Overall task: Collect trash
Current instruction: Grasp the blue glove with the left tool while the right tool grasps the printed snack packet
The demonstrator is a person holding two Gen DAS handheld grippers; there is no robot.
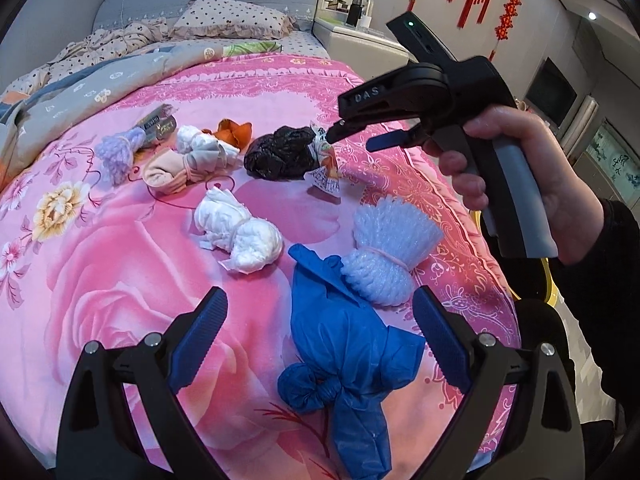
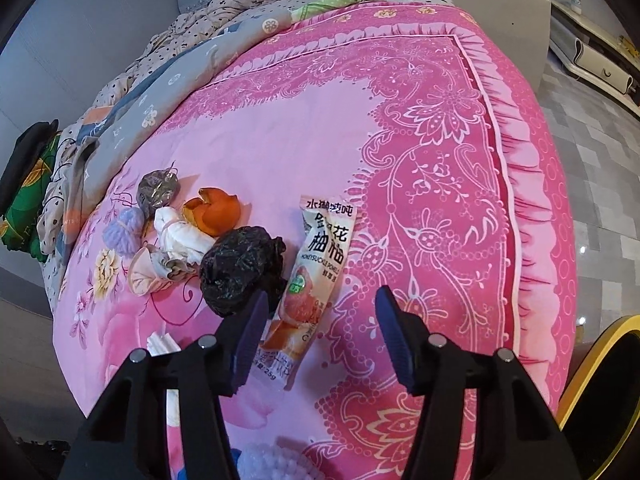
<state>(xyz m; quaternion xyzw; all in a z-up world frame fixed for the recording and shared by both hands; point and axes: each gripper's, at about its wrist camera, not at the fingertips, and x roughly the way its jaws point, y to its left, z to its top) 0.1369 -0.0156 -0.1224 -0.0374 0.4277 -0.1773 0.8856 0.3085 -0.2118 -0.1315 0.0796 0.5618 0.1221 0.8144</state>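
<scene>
Trash lies on a pink bedspread [image 1: 120, 280]. A knotted blue bag [image 1: 344, 364] lies between the fingers of my open left gripper [image 1: 320, 320]. Beside it are a white foam bundle [image 1: 384, 256] and a white tissue bundle [image 1: 236, 228]. Farther off lie a black bag [image 1: 280, 152], a snack wrapper [image 2: 316, 280], orange peel [image 2: 216, 212], cloth scraps [image 2: 176, 248], a purple bundle [image 2: 124, 230] and a foil wad [image 2: 158, 188]. My right gripper [image 2: 320, 312] is open, its tips over the wrapper's lower end, its left finger [image 2: 252, 332] near the black bag [image 2: 240, 268].
Rumpled quilts [image 1: 80, 76] and a pillow [image 1: 236, 20] lie at the head of the bed. A white nightstand [image 1: 360, 40] stands beyond the bed's right side. A yellow-rimmed bin [image 2: 600, 392] stands on the tiled floor at the right bed edge.
</scene>
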